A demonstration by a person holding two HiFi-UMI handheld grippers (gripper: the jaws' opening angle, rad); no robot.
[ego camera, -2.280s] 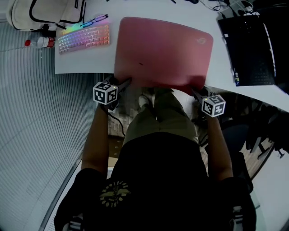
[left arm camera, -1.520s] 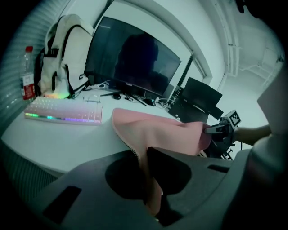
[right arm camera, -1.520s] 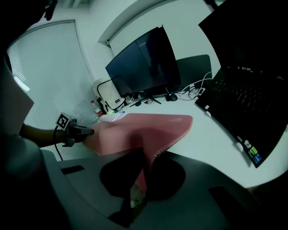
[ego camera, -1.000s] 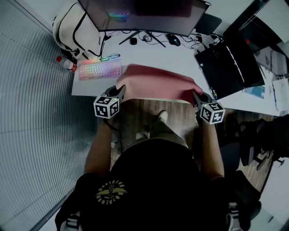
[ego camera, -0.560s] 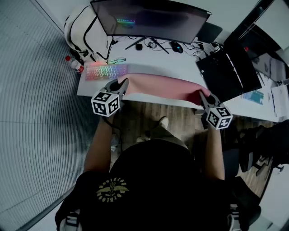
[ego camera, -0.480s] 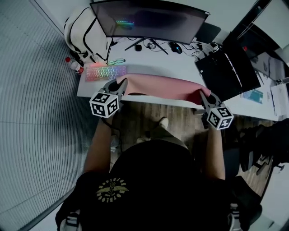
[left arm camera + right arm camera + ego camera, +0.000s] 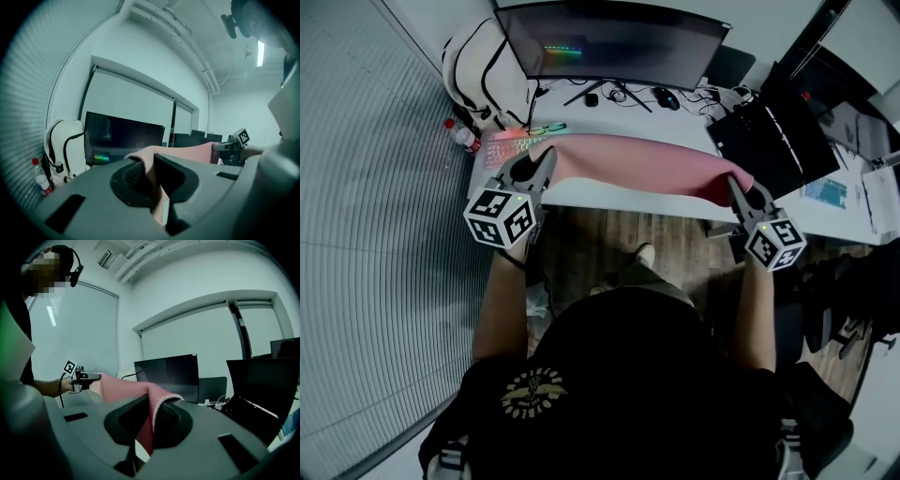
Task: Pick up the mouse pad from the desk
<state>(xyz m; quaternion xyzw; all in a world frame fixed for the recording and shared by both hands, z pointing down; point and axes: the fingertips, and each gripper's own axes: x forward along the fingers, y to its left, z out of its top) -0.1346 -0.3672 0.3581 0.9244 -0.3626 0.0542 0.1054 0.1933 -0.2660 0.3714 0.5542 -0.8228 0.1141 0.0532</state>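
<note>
Pad (image 7: 637, 157): pink, stretched between both tools and held over the table (image 7: 619, 195) (a strip of white top shows along its near edge).
Left tool (image 7: 542, 161): jaws clamped on the pad's left corner.
Right tool (image 7: 739, 186): jaws clamped on the pad's right corner.
Behind: monitor (image 7: 614, 42); lit keyboard (image 7: 508, 143), backpack (image 7: 487, 66) and bottle (image 7: 461, 134) at left; laptop (image 7: 778, 117) at right.

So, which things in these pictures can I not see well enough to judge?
1. Keyboard: head view, mostly hidden behind the lifted mouse pad and the left gripper.
2. Mouse pad's far edge: head view, the pad itself hides whether it touches the desk.
3. Papers: head view, cut off by the right edge; print too small.
</note>
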